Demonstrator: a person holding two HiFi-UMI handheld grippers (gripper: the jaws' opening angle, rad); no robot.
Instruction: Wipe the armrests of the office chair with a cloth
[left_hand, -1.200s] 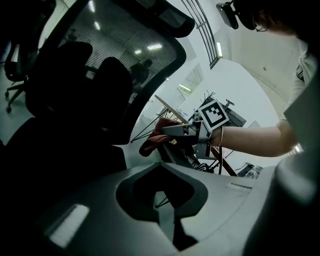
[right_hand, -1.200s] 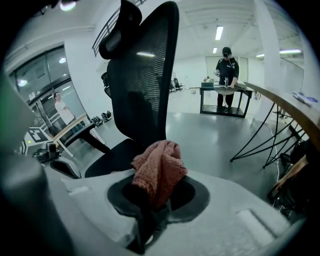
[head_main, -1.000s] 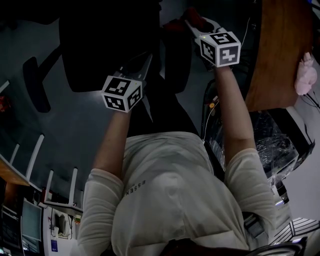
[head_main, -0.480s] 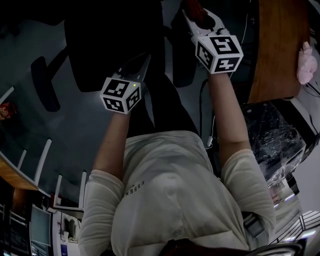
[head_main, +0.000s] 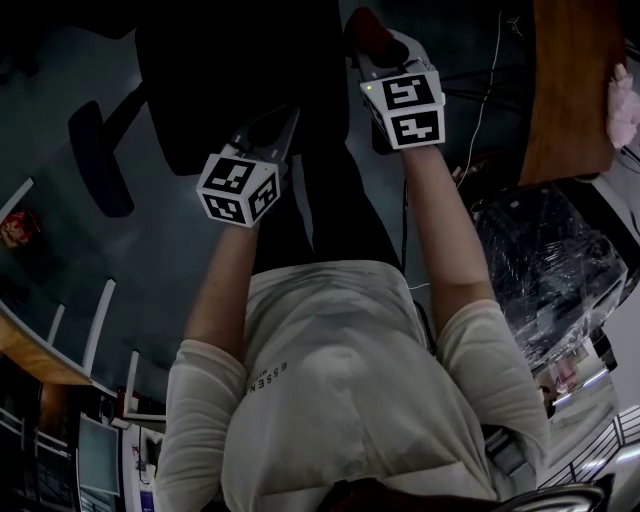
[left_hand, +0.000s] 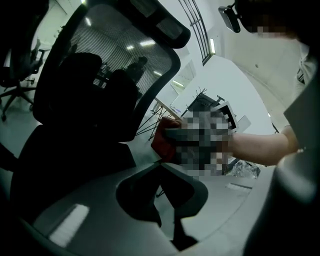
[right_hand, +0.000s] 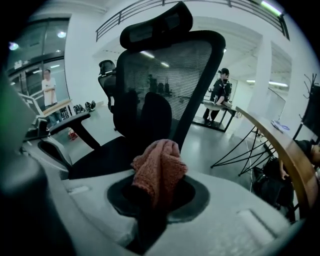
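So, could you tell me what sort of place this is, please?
Most likely an open-plan office. A mesh-backed office chair fills the right gripper view, a wooden desk curves along its right side, and a person stands at another table farther back.

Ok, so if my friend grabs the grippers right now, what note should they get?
Right hand-held gripper: shut on the pink cloth, which is held up beside the office chair.
Left hand-held gripper: shut, empty, pointing at the chair.
Far armrest: nothing is on it.
Done: the cloth is in hand. No wiping shows.
Left: probably both armrests.
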